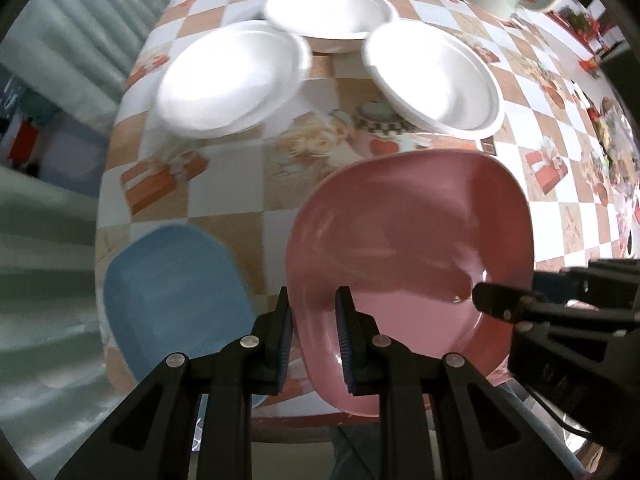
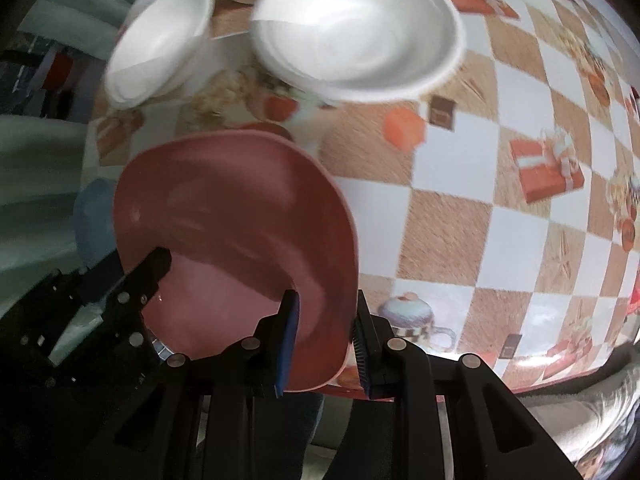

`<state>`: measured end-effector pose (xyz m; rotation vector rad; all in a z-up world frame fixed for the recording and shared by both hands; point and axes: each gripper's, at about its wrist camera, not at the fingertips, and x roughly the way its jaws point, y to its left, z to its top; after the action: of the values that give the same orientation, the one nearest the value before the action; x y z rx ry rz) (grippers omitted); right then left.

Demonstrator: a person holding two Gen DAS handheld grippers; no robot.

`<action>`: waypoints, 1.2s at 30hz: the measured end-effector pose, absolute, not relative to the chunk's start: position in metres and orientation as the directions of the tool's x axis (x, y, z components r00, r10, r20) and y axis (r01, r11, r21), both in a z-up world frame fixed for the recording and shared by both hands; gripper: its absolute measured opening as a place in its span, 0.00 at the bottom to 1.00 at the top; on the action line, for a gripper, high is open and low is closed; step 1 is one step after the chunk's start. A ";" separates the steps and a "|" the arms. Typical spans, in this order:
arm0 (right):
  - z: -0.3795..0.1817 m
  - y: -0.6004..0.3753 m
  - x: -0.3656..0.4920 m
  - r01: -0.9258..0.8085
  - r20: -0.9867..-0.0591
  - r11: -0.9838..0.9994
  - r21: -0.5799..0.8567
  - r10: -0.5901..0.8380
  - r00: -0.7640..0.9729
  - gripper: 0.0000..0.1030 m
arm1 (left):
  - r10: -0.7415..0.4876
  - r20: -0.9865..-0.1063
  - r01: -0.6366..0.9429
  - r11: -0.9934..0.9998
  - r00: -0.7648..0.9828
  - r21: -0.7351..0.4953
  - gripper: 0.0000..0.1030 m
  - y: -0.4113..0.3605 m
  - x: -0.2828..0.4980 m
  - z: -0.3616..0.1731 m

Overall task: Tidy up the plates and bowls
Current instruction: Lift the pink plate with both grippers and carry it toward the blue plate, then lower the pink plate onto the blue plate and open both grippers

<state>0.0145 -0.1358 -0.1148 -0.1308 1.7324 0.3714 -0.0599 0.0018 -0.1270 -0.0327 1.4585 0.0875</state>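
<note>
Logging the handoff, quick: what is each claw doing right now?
Left claw: closed on the near left rim of the pink squarish plastic plate.
Right claw: closed on the same plate's right rim.

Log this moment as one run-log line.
left gripper: shut on pink plate | right gripper: shut on opposite rim | blue plate: on table | white bowls: unstacked

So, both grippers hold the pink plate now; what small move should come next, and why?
Probably carry the pink plate sideways to above the blue plate, keeping it level. The left gripper and the right gripper each clamp an opposite rim of it, and it seems raised off the checkered tablecloth. The blue plate lies flat beside it, a likely stacking place.
</note>
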 end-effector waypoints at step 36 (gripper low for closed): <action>-0.134 0.047 -0.035 -0.561 -0.953 0.787 0.255 0.109 -0.281 0.28 | 0.134 -0.990 -0.422 0.901 0.046 0.102 0.22 0.144 -0.124 -0.121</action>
<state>-0.0347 0.0471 -0.1337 -0.3539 1.7447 0.6750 -0.1243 0.1440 -0.1214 -0.2404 1.4683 0.4302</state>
